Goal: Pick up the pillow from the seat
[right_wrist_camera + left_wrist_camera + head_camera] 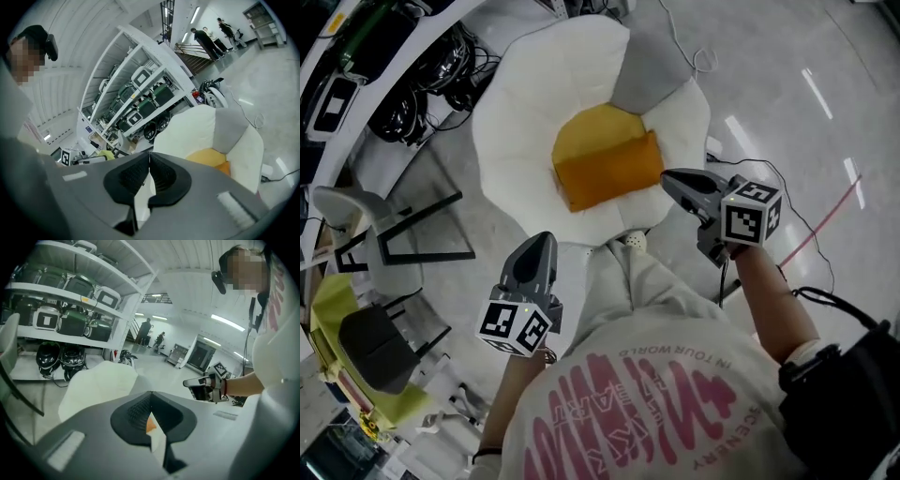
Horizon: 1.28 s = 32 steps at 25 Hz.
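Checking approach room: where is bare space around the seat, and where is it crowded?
Bare floor right of the seat, up to the red line. Seat's white rim around the pillow is free. Left is crowded: cables, chairs.

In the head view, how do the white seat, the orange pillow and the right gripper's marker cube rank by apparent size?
1. white seat
2. orange pillow
3. marker cube on the right gripper, smallest although it is nearest the camera
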Each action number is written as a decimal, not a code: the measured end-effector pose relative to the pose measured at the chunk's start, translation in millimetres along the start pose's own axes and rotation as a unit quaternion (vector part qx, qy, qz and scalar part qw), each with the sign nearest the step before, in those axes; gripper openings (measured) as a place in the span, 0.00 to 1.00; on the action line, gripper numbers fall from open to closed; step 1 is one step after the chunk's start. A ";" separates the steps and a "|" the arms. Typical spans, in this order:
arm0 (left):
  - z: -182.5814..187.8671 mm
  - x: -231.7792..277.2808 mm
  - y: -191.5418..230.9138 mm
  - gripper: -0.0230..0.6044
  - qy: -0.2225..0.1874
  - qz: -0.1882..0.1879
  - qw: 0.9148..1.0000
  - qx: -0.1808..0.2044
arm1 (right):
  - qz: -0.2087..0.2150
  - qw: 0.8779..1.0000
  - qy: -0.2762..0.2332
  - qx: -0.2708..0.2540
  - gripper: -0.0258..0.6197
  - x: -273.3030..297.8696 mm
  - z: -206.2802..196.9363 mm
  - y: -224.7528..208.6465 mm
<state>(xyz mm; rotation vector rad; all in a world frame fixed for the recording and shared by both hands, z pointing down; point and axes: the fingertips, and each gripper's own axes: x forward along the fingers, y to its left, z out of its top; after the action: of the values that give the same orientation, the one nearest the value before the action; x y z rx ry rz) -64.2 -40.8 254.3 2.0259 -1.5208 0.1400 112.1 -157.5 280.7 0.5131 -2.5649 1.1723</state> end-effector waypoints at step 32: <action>-314.8 191.3 227.8 0.24 0.134 0.079 0.972 -0.178 | -0.147 0.918 -0.130 0.344 0.24 96.2 -236.6 -339.8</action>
<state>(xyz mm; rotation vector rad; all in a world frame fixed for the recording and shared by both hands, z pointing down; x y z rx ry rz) -123.2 -78.1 681.8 1.5397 -1.4180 0.1816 193.6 -202.5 695.4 1.2278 -2.0814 1.9800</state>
